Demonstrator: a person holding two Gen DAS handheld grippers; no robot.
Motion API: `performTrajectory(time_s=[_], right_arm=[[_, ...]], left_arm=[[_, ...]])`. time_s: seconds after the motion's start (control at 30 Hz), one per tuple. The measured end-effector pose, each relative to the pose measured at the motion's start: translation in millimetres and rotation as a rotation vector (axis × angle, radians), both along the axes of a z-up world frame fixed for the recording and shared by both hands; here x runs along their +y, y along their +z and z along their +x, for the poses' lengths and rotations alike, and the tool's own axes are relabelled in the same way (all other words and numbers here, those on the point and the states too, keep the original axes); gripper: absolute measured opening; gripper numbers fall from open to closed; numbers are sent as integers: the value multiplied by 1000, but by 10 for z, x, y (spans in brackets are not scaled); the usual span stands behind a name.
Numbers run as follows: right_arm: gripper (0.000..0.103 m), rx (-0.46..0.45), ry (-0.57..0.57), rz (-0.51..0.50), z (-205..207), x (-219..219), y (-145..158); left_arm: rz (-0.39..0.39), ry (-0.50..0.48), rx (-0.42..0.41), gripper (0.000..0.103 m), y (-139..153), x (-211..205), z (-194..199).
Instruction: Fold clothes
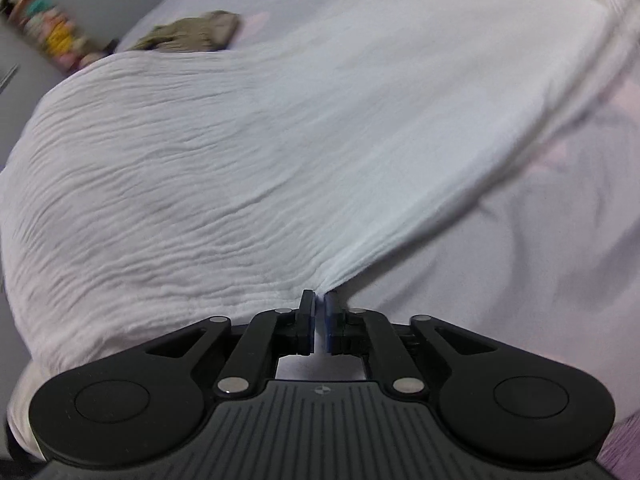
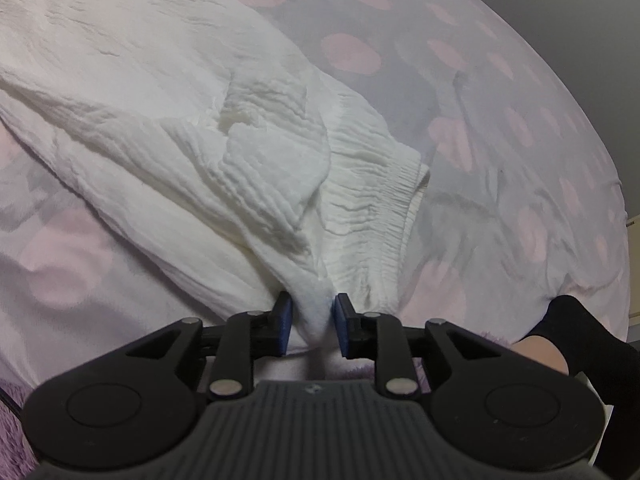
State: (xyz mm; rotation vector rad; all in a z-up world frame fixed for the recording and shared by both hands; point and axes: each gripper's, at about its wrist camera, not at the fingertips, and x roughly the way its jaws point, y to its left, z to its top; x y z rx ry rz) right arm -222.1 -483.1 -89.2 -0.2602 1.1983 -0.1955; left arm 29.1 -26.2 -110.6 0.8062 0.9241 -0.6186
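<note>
A white crinkled garment (image 1: 240,152) is stretched over a bed with a pink-dotted sheet (image 2: 500,128). My left gripper (image 1: 319,298) is shut on its hem, and the cloth fans out taut from the fingertips. In the right wrist view the same garment (image 2: 200,140) lies bunched in folds, with a ribbed cuff (image 2: 400,184) to the right. My right gripper (image 2: 310,302) is shut on a thick bunch of the white cloth, its jaws held apart by the fabric.
An olive-brown garment (image 1: 192,30) lies crumpled on the far part of the bed. A colourful blurred object (image 1: 44,24) stands at the far left by a grey wall. A black-sleeved arm (image 2: 576,336) shows at the right edge. Purple fuzzy fabric (image 2: 12,432) lies below.
</note>
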Motion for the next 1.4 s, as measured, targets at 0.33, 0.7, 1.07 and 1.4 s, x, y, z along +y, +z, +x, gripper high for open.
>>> performTrajectory(time_s=[0.33,0.7,1.07,1.4], right_arm=[[32,-15,-7,-14,-9,5,17],[38,-185,118,-27,122,573,554],[37,-173,401,102,985,1654,212],[2,-135,435,181,1239,2031,-69]], left_arm=[[-304,404,-53,16,726,977,426],[-376,712,-38,41,865,1853,1209],[-373,688,45,51,574,1954,1442],[-547,701,120,2,585,2090,1445]])
